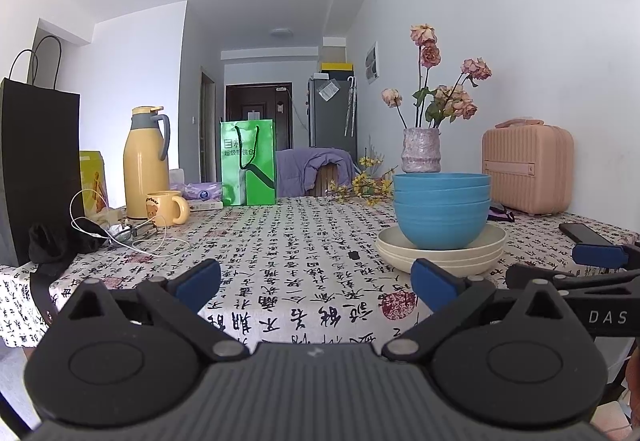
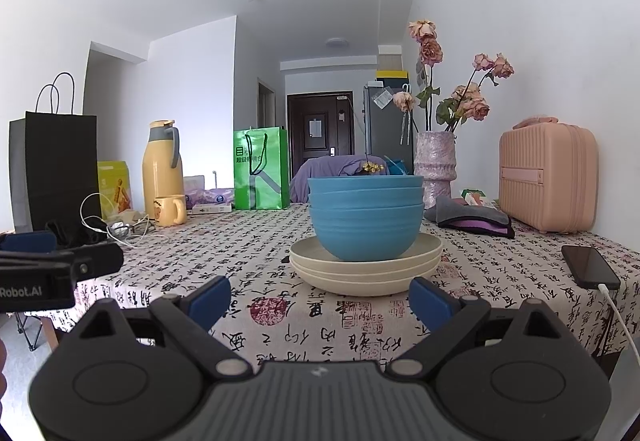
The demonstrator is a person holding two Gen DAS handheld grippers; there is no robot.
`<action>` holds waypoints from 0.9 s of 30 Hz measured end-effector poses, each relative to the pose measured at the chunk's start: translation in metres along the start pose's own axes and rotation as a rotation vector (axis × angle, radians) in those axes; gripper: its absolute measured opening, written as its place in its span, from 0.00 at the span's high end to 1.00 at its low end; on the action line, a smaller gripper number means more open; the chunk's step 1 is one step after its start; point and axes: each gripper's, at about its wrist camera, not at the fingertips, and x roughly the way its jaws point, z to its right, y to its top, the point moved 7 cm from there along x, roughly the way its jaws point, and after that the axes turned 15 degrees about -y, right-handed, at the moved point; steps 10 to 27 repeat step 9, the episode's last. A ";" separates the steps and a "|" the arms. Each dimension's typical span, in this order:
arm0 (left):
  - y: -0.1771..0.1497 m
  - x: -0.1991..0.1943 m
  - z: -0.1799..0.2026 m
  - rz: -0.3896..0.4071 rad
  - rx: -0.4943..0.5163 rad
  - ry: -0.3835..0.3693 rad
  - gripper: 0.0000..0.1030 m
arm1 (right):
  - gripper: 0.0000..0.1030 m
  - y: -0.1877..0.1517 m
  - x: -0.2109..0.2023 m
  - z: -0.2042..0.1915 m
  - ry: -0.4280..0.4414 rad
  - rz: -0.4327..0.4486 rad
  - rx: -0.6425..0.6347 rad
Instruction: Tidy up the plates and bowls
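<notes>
**Bowls on plates, both grippers back and empty**

Left wrist view, from the left edge across. Far left: black bag point(image 1: 38, 169), cables and dark cloth below it, then yellow flask point(image 1: 146, 161) with mug point(image 1: 168, 207) just beside. Centre, further back: green bag point(image 1: 248, 163). Centre bottom: left gripper point(image 1: 316, 283), fingers wide apart, nothing between them, only patterned tablecloth point(image 1: 280, 261) showing through the gap. Right of centre: blue bowls point(image 1: 442, 213) nested together, sitting on stacked cream plates point(image 1: 440, 255); vase point(image 1: 422, 151) of dried roses behind the stack, pink case point(image 1: 528, 169) further right, phone point(image 1: 584, 233) near the right edge. Lower right: part of the other gripper, beside the stack.

Right wrist view, same order. Left edge: side of the left gripper, apart from the stack. Centre bottom: right gripper point(image 2: 320, 301), fingers likewise spread and empty. Just above, dead centre: bowls point(image 2: 366, 217) on plates point(image 2: 366, 265), near the fingertips but not touching. Right: folded cloths, case, phone on its charging cable.

Judged from this: either the very start, if bowls and plates are to be separated, or the very end, with everything already in one stack; cannot tell which from these frames. If starting, next move likely calls for easing the right gripper forward and up to a bowl rim, closing on the wall without tipping the nest, and holding the plates steady with the left.
</notes>
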 end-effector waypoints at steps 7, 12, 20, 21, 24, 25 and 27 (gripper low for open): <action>0.000 0.000 0.001 -0.002 0.002 0.002 0.00 | 0.07 0.000 0.000 -0.001 -0.001 0.003 -0.001; -0.001 -0.001 0.001 0.000 -0.001 -0.008 0.00 | 0.07 0.000 0.000 0.000 -0.001 0.003 0.001; -0.001 -0.001 0.001 0.000 -0.001 -0.008 0.00 | 0.07 0.000 0.000 0.000 -0.001 0.003 0.001; -0.001 -0.001 0.001 0.000 -0.001 -0.008 0.00 | 0.07 0.000 0.000 0.000 -0.001 0.003 0.001; -0.001 -0.001 0.001 0.000 -0.001 -0.008 0.00 | 0.07 0.000 0.000 0.000 -0.001 0.003 0.001; -0.001 -0.001 0.001 0.000 -0.001 -0.008 0.00 | 0.07 0.000 0.000 0.000 -0.001 0.003 0.001; -0.001 -0.001 0.001 0.000 -0.001 -0.008 0.00 | 0.07 0.000 0.000 0.000 -0.001 0.003 0.001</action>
